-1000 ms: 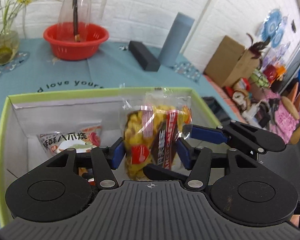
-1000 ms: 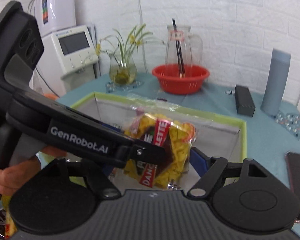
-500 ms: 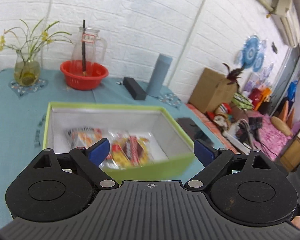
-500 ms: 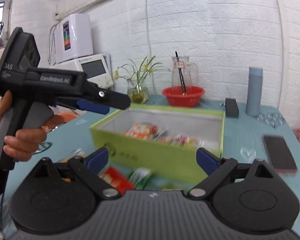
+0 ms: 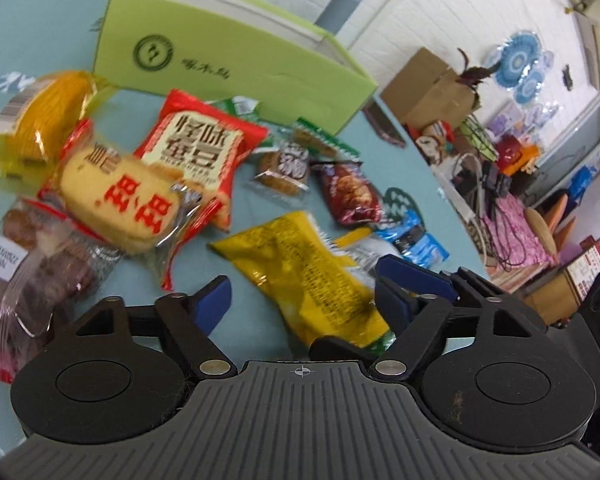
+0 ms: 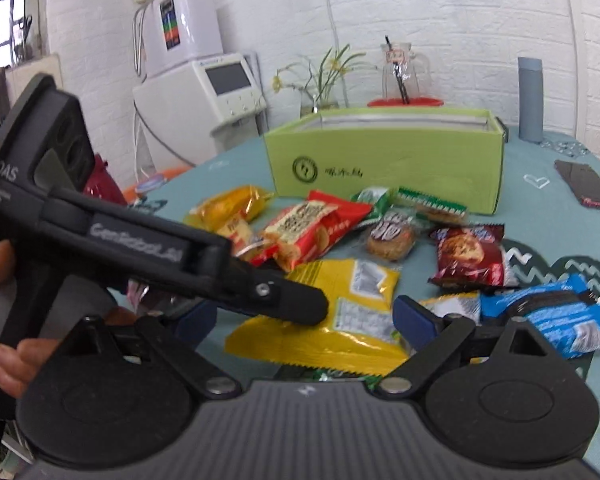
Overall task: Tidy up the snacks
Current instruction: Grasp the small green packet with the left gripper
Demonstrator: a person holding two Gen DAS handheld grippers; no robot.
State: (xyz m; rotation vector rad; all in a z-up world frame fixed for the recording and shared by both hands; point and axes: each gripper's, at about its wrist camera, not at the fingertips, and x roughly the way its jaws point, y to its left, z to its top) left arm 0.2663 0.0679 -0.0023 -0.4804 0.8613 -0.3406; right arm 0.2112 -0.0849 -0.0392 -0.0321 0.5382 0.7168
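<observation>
The teal table (image 6: pixel 540 208) was seen spread with snacks; the green box (image 6: pixel 384 168) was stood at twelve o'clock of the pile, its long printed side turned to the cameras; a grey cylinder (image 6: pixel 530 100) was placed beyond it at one o'clock. The yellow packet (image 5: pixel 312 272) was found lying flat on the table at the near edge of the pile, between both pairs of blue pads; the left gripper (image 5: pixel 302 296) was held wide open around it, nothing clamped; the right gripper (image 6: pixel 304 316) was likewise spread wide, empty. A red bag (image 5: pixel 200 148) was noted at eleven o'clock of the yellow packet; a blue wrapper (image 6: pixel 556 316) at three o'clock.
</observation>
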